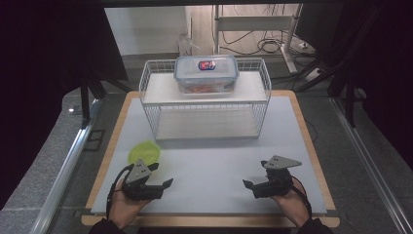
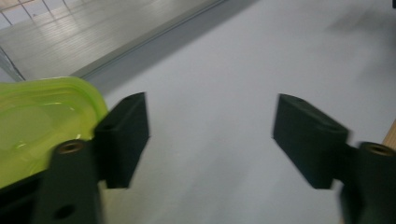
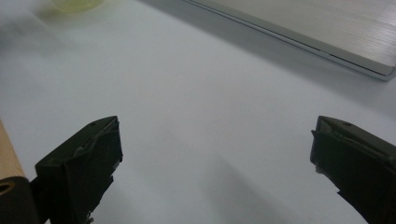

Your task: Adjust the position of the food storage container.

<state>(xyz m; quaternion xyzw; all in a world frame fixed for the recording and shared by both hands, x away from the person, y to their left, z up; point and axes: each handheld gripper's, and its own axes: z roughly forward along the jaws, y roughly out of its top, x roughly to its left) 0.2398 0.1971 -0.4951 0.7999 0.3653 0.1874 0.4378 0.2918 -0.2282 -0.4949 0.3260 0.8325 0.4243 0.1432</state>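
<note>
White-topped desk, wire rack behind. Green lid lies flat just beside the left tongs, jaws apart and empty; right tongs wide, empty. Judged light, thin, flexible, slippery: grip its raised rim

Dim room, table mat evenly lit from above; gripper views soft, motion-blurred, shadows faint

The high view looks down from above; both gripper views skim low, sharing the green lid.
</note>
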